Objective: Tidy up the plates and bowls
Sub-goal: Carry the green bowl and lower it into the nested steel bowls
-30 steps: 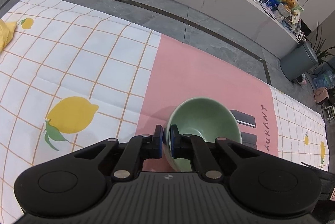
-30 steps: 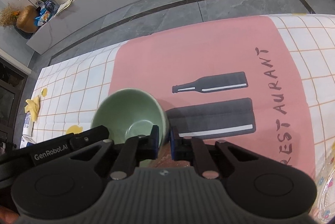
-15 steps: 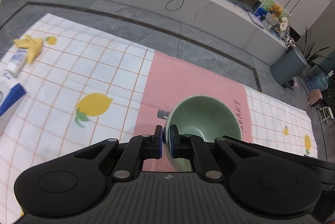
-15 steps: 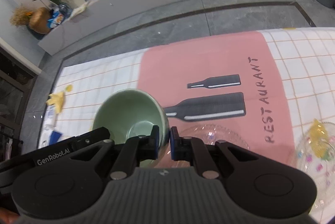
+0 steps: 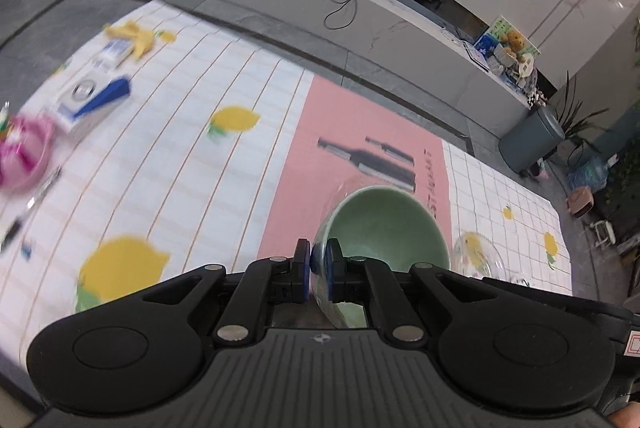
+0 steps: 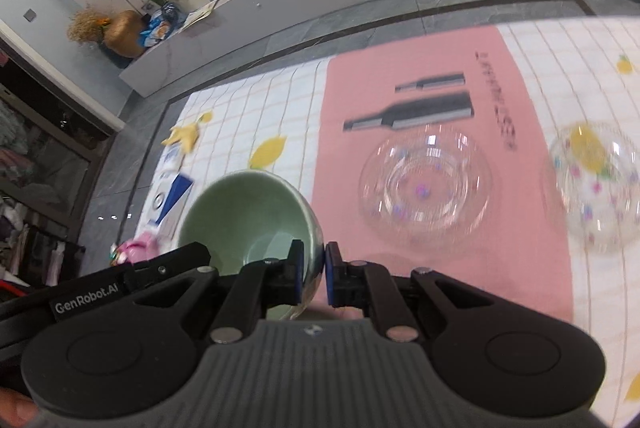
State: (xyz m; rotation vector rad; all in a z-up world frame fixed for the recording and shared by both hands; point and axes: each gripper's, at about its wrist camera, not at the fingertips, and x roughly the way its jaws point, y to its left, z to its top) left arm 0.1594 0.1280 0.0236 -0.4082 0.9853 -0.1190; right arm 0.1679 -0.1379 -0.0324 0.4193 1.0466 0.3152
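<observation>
A pale green bowl (image 5: 380,228) hangs above the patterned cloth, held from two sides. My left gripper (image 5: 318,274) is shut on its left rim, and my right gripper (image 6: 313,278) is shut on the right rim of the same green bowl (image 6: 244,216). Below, a clear glass bowl (image 6: 426,187) with coloured dots rests on the pink panel of the cloth. A second clear dotted glass dish (image 6: 592,187) lies to its right, seen also as a glass dish (image 5: 478,260) in the left wrist view.
The cloth (image 5: 192,155) has a white lemon-print grid. At its left lie a pink bowl (image 5: 22,157), a blue and white box (image 5: 94,99), a banana peel (image 5: 134,35) and a pen (image 5: 42,187). A grey bin (image 5: 530,141) and low shelf stand beyond.
Both grippers have risen and pulled back with the green bowl still clamped. The cloth looks farther below, and the glass bowls and the clutter at the left have come into view.
</observation>
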